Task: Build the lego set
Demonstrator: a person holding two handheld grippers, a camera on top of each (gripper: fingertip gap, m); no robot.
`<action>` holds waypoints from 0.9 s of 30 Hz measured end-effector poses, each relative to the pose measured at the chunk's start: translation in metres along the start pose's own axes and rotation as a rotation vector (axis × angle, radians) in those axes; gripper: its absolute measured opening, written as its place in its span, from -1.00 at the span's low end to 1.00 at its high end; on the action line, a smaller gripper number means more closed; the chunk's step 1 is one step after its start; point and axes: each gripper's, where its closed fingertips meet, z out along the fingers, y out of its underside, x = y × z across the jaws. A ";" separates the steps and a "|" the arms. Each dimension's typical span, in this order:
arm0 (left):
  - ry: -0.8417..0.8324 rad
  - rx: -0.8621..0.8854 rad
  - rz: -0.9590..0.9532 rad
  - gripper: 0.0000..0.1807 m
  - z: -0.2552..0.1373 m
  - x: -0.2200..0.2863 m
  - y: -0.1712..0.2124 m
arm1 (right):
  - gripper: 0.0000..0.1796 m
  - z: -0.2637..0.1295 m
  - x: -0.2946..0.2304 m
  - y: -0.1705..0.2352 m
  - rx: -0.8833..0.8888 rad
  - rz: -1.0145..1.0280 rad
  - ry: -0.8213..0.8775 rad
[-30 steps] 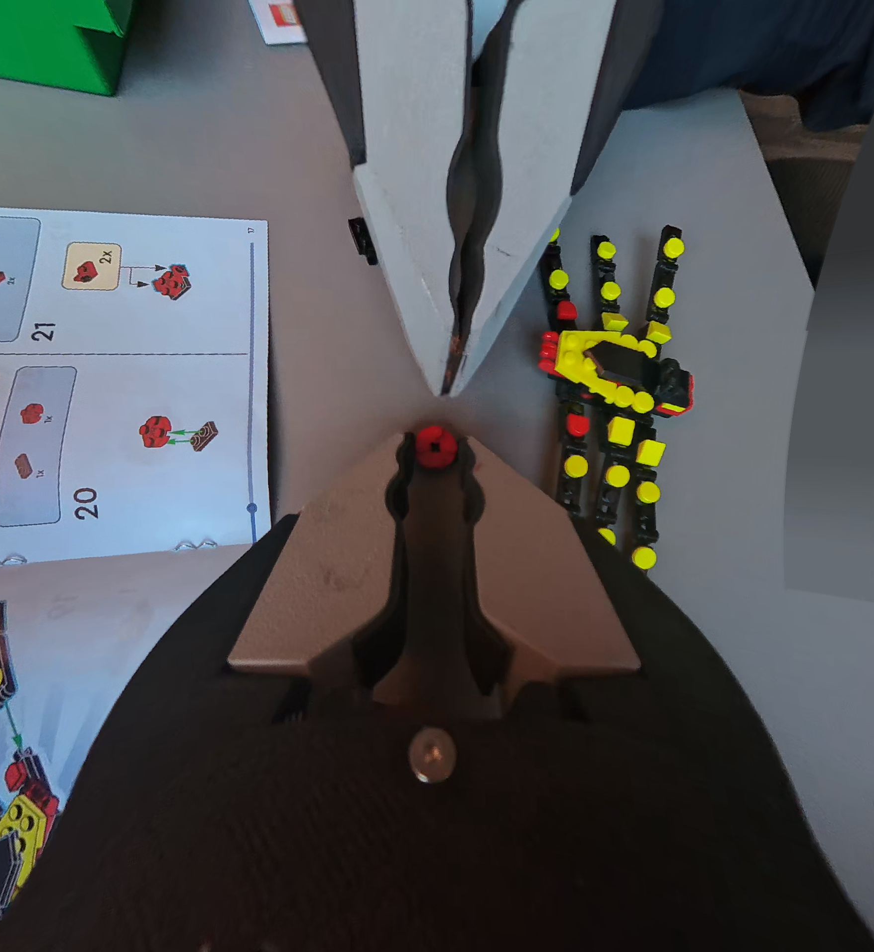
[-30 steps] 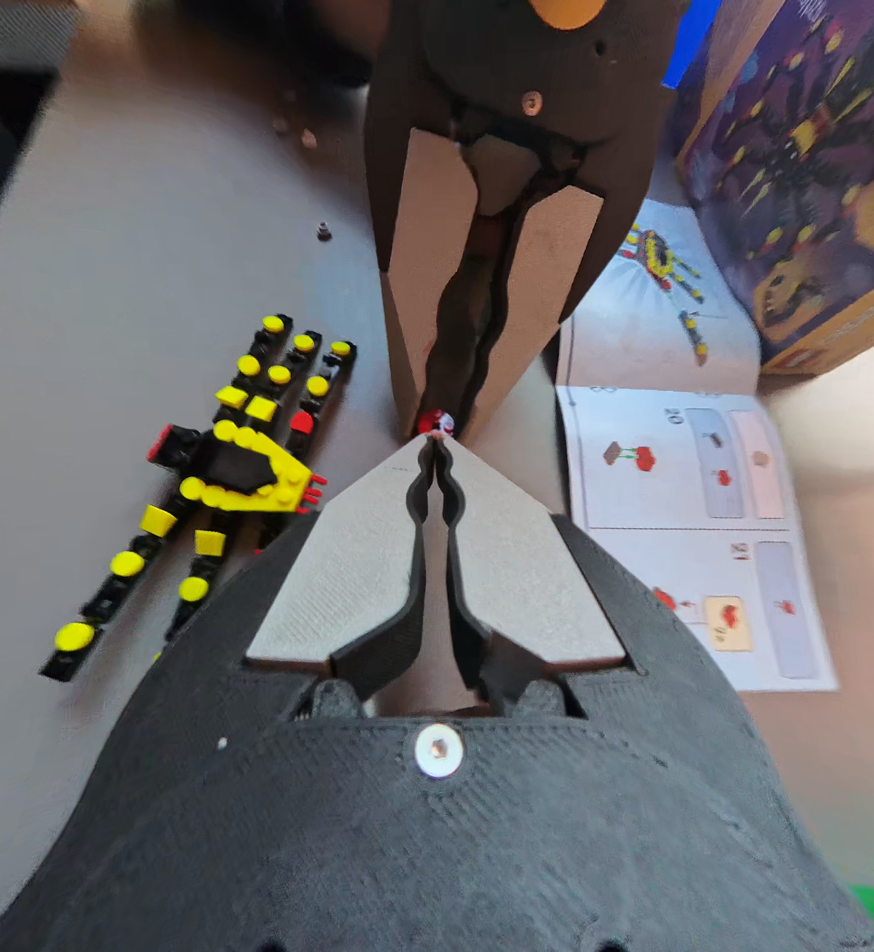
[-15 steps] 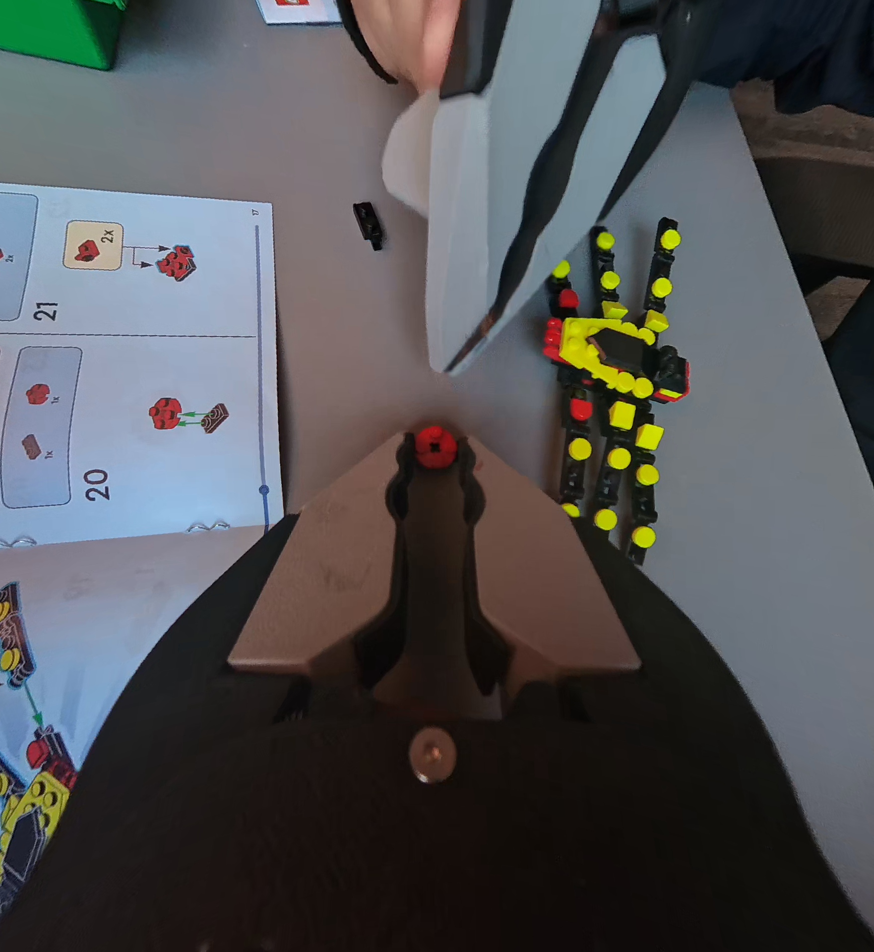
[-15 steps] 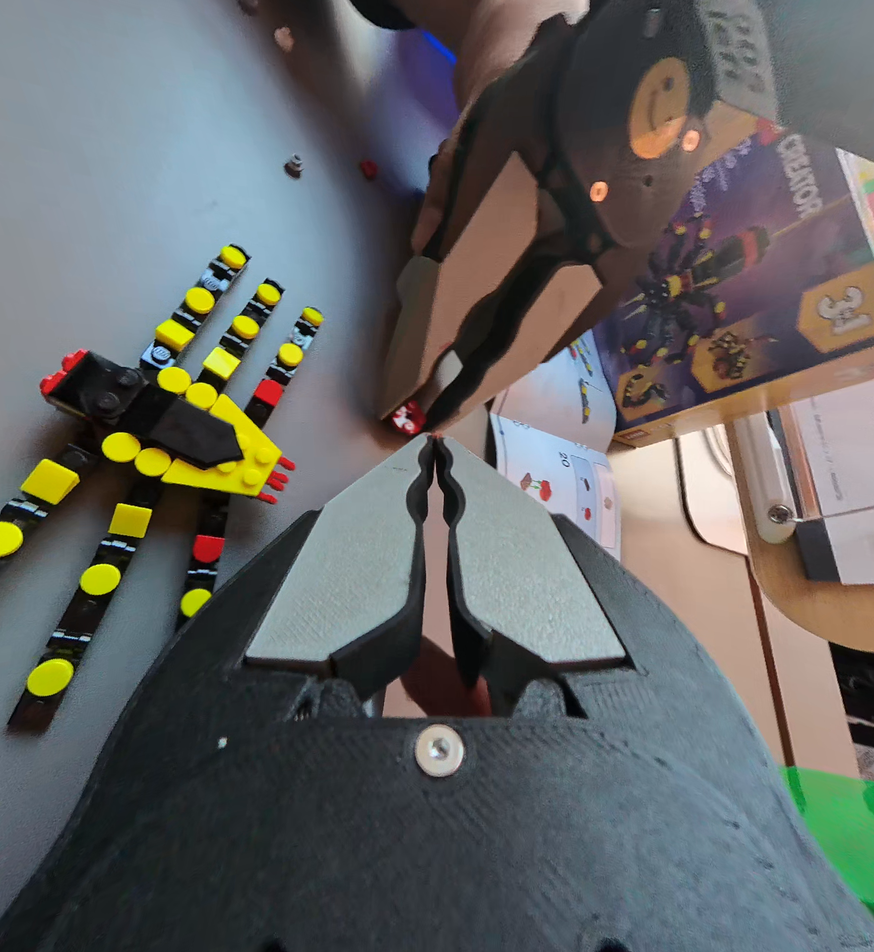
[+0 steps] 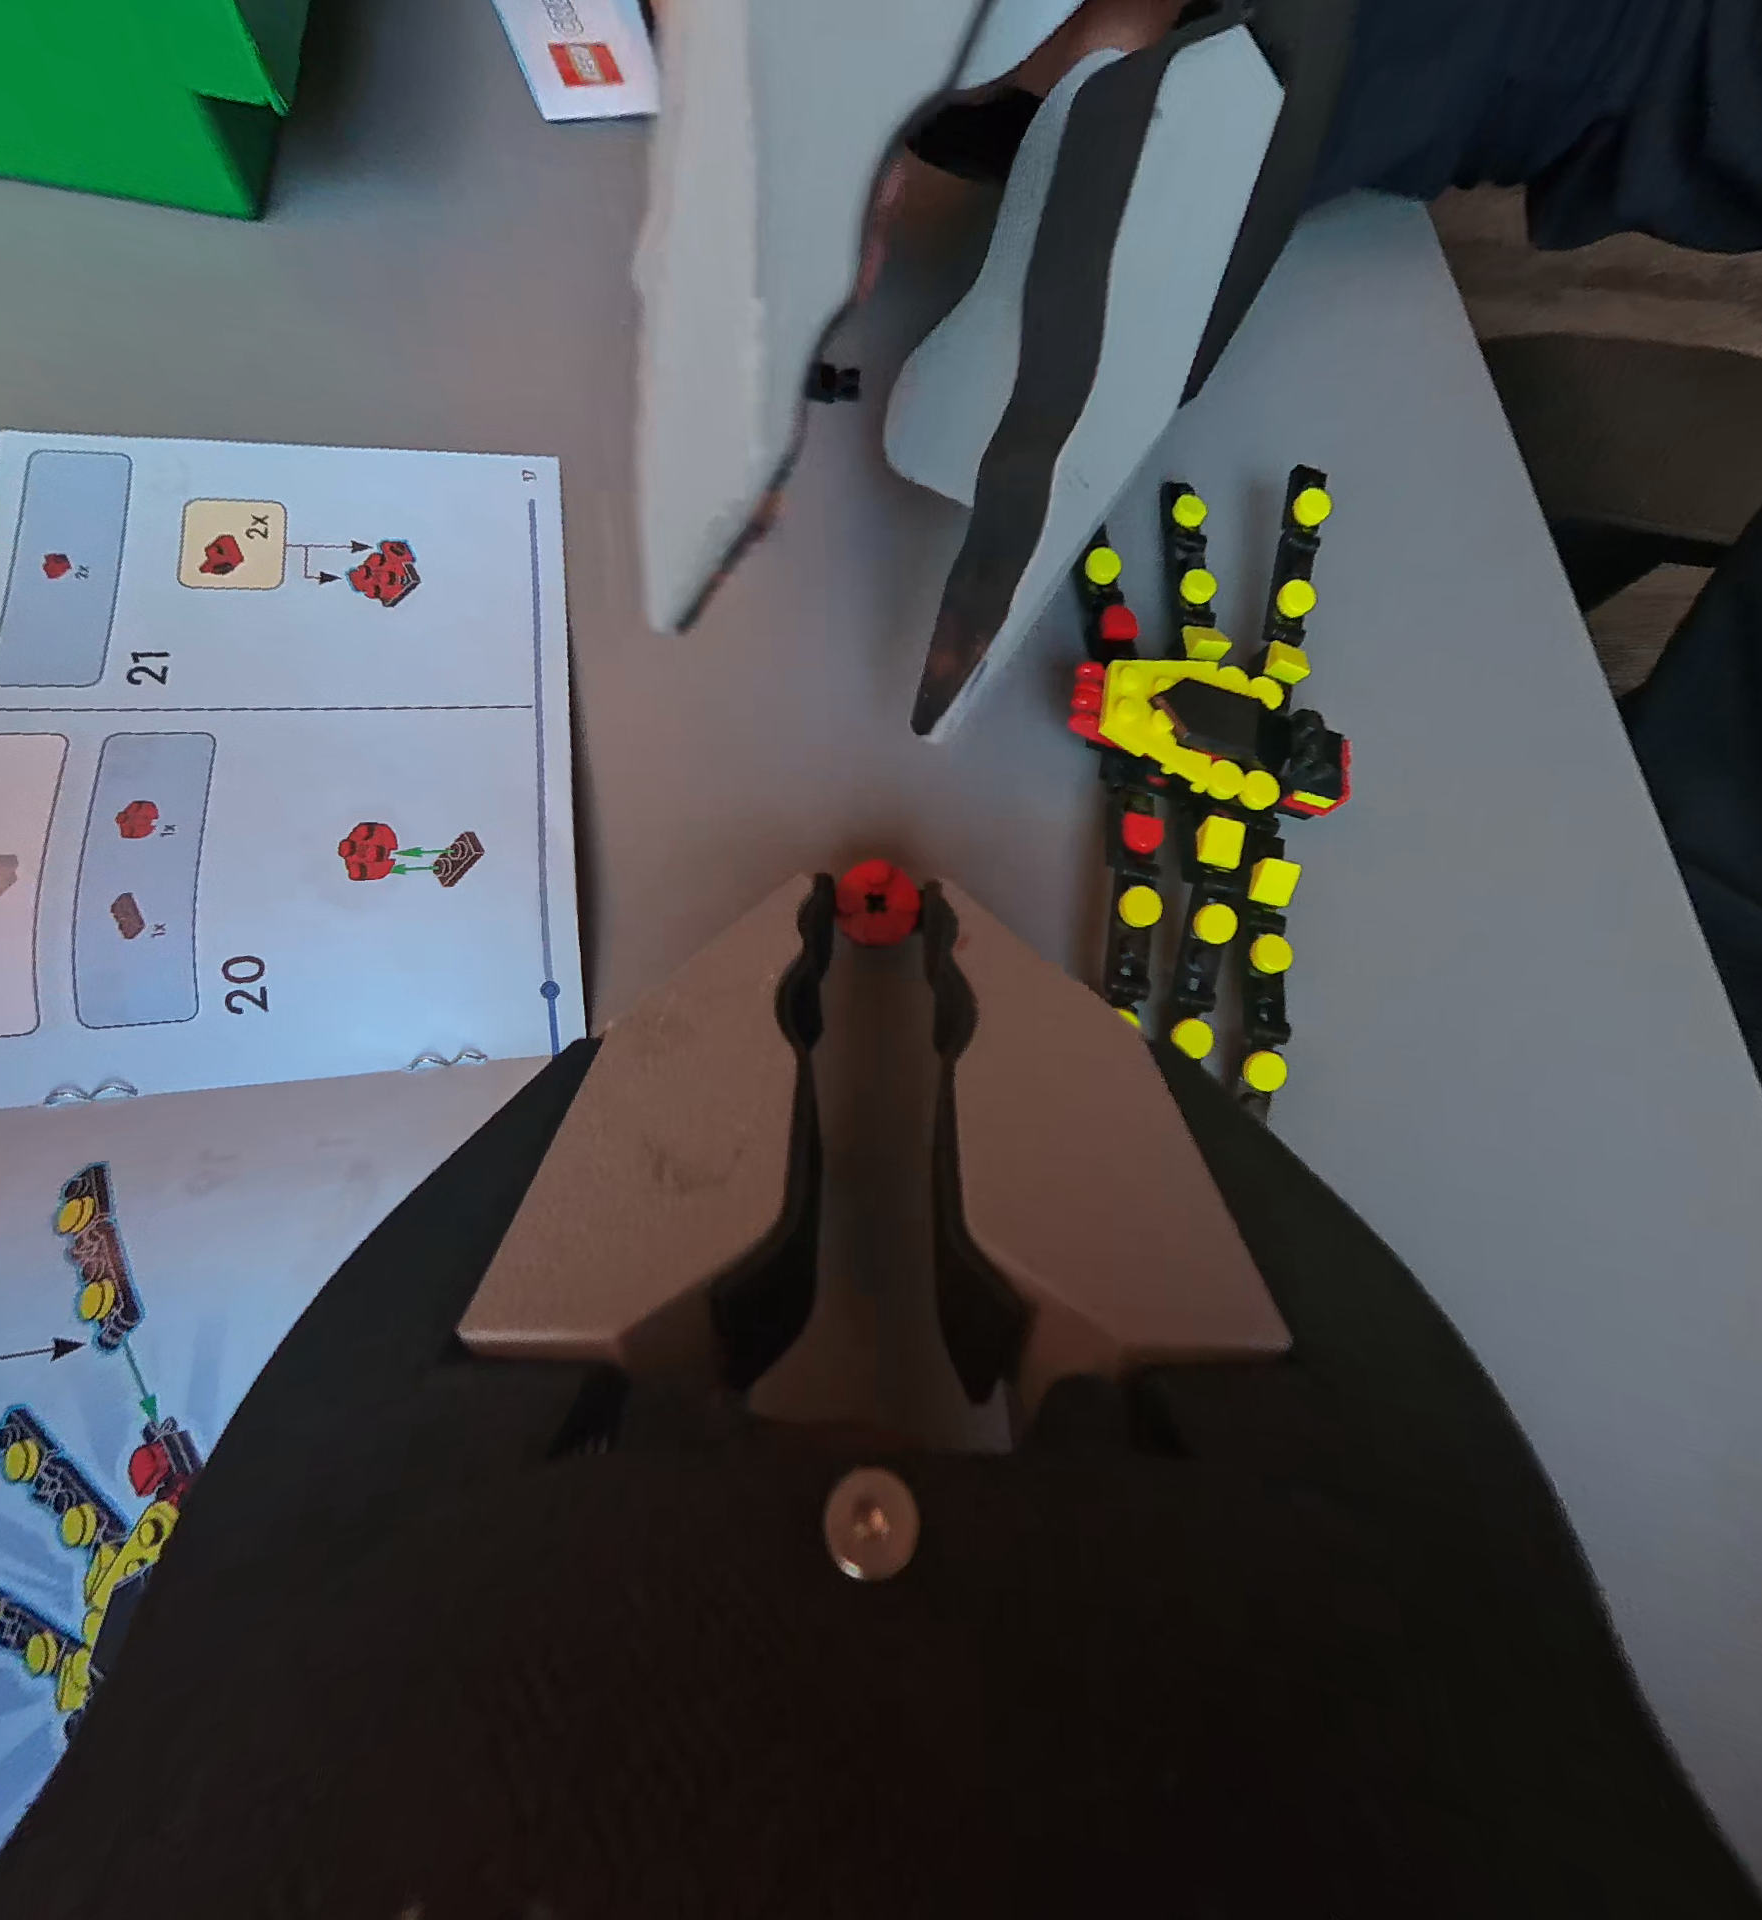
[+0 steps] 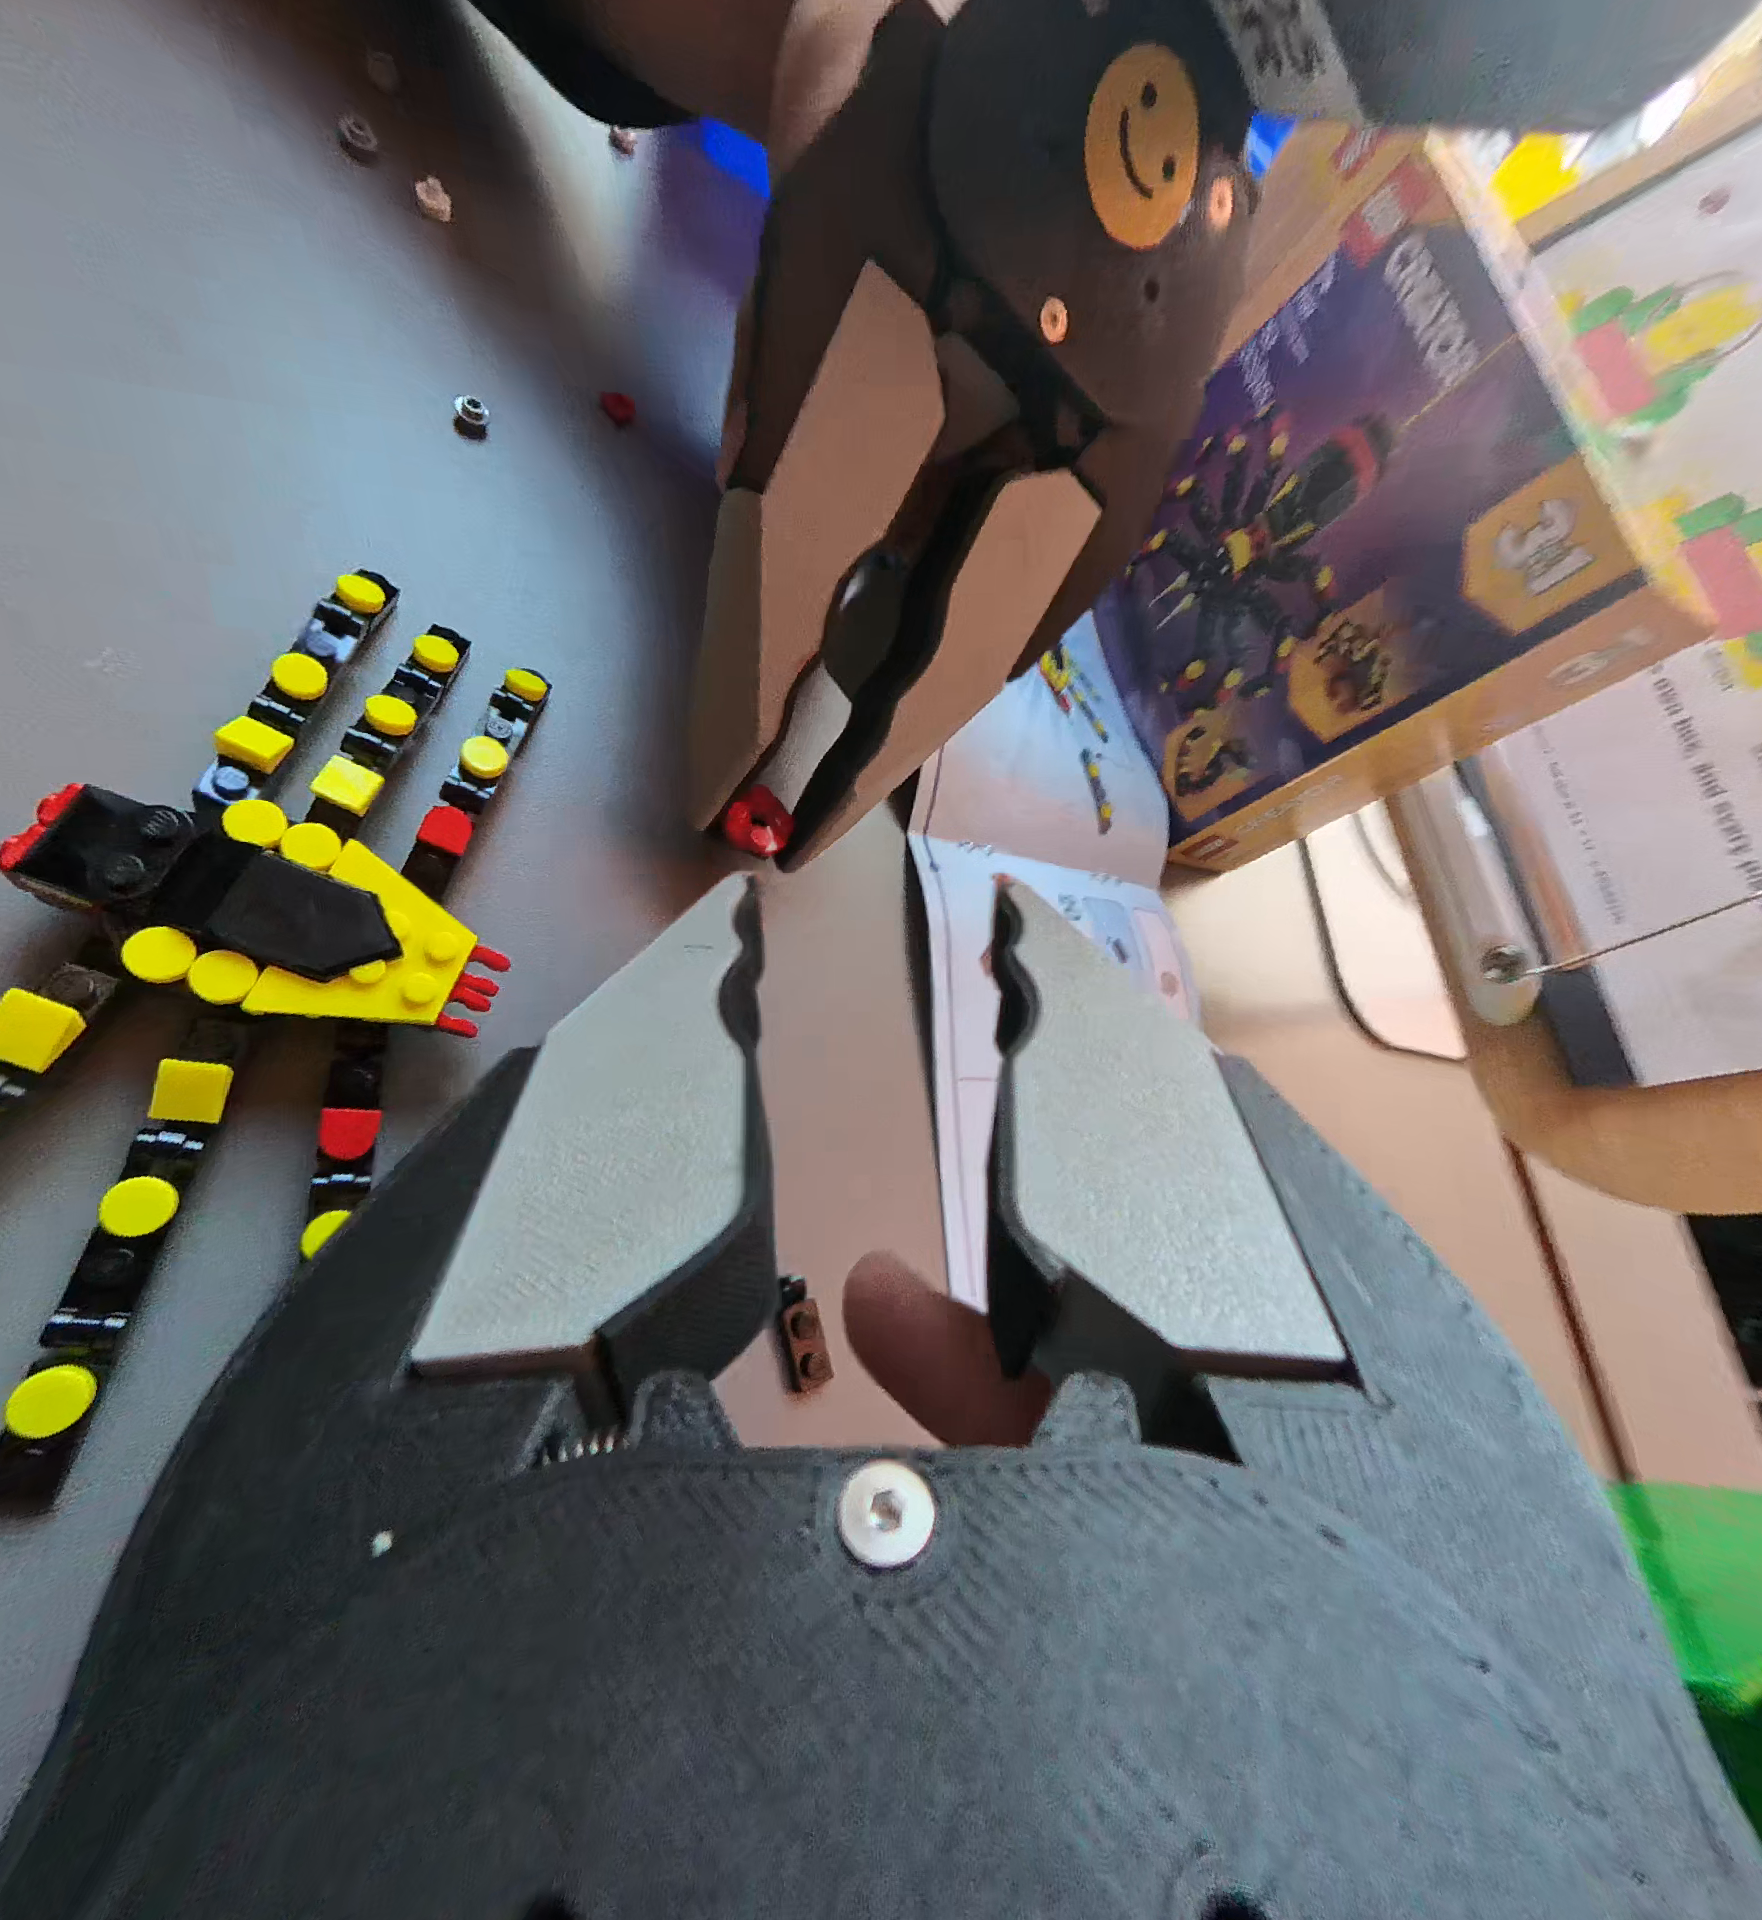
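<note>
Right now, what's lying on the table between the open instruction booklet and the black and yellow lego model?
In the left wrist view, only bare grey table separates the booklet from the model; the left hand-held gripper, holding a red piece, hovers over that gap.

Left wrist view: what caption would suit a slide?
Left hand-held gripper pinching a small red piece beside the instruction booklet.

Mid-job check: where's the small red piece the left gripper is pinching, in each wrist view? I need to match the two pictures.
Left wrist view: the red piece sits just above centre, pinched at the tips of the left gripper.
Right wrist view: the same red piece is above and left of centre, at the tips of the left gripper coming in from the top.
Shared landmark: the yellow-and-black lego model lying on the table.
</note>
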 end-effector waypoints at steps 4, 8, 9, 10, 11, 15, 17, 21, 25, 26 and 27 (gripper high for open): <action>0.049 0.035 -0.037 -0.85 -0.007 0.002 -0.004 | -0.67 0.001 -0.009 -0.012 -0.015 -0.150 0.040; 0.122 0.080 -0.057 -0.85 -0.017 0.011 -0.011 | -0.51 0.006 -0.017 -0.017 -0.037 -0.242 0.068; 0.138 0.094 -0.058 -0.85 -0.020 0.013 -0.014 | -0.53 0.006 -0.018 -0.020 -0.031 -0.263 0.083; 0.152 0.114 -0.061 -0.85 -0.024 0.015 -0.018 | -0.54 0.006 -0.018 -0.024 -0.021 -0.279 0.100; 0.171 0.131 -0.067 -0.85 -0.028 0.018 -0.022 | -0.56 0.006 -0.016 -0.029 -0.015 -0.294 0.132; 0.244 0.127 -0.031 -0.85 -0.043 0.037 -0.034 | -0.59 -0.004 -0.005 -0.049 0.032 -0.349 0.249; 0.278 0.120 0.003 -0.86 -0.051 0.048 -0.042 | -0.59 -0.011 -0.005 -0.059 0.059 -0.352 0.256; 0.330 0.087 0.077 -0.85 -0.071 0.067 -0.060 | -0.59 -0.031 -0.007 -0.091 0.136 -0.376 0.296; 0.366 0.005 0.194 -0.84 -0.096 0.086 -0.077 | -0.60 -0.053 -0.003 -0.119 0.199 -0.385 0.364; 0.391 -0.013 0.241 -0.84 -0.105 0.095 -0.083 | -0.59 -0.058 0.000 -0.123 0.206 -0.380 0.377; 0.418 -0.032 0.302 -0.84 -0.114 0.105 -0.089 | -0.60 -0.063 0.004 -0.125 0.209 -0.366 0.390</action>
